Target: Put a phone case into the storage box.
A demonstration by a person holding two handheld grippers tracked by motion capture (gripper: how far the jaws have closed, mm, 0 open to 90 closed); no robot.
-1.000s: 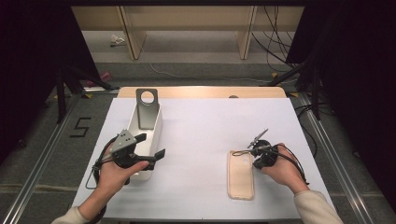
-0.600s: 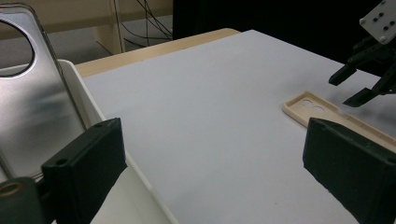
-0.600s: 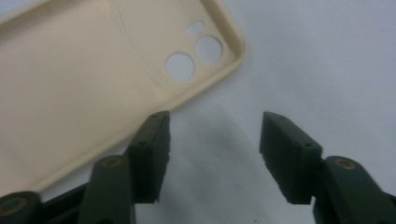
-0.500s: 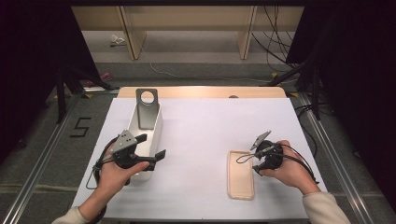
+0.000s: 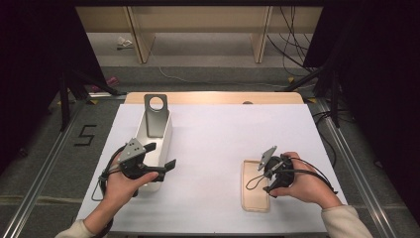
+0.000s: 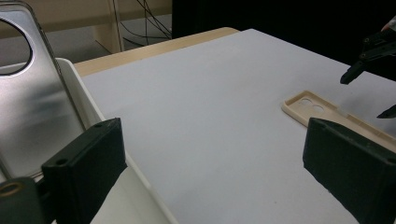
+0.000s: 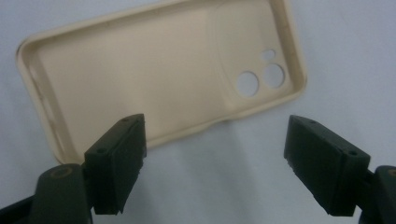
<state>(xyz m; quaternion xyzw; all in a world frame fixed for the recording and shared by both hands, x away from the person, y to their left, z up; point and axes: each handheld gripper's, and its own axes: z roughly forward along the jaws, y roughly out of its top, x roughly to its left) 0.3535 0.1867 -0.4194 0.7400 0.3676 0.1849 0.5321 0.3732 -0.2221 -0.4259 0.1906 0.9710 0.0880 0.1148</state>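
Note:
A beige phone case [image 5: 253, 191] lies hollow side up on the white table top [image 5: 218, 144] at the front right, its camera holes [image 7: 254, 81] toward the far end. My right gripper [image 5: 265, 177] hovers just off the case's right edge. Its jaws have just been opening and now stand wide, with nothing between them [image 7: 215, 144]. My left gripper [image 5: 159, 156] is open over the near end of a white bin [image 5: 167, 133], its jaws empty [image 6: 215, 158]. A grey metal plate [image 5: 156, 116] with a round hole leans in the bin.
The wooden table edge [image 5: 213, 97] runs along the far side. Beyond it are shelf legs and cables on the floor [image 5: 198, 74]. Dark stands flank the table. From the left gripper view the case [image 6: 327, 114] lies across a bare stretch of table.
The right gripper's jaws have opened wide, and the hand has drawn slightly right and toward the front, off the case's edge. The left hand has kept still.

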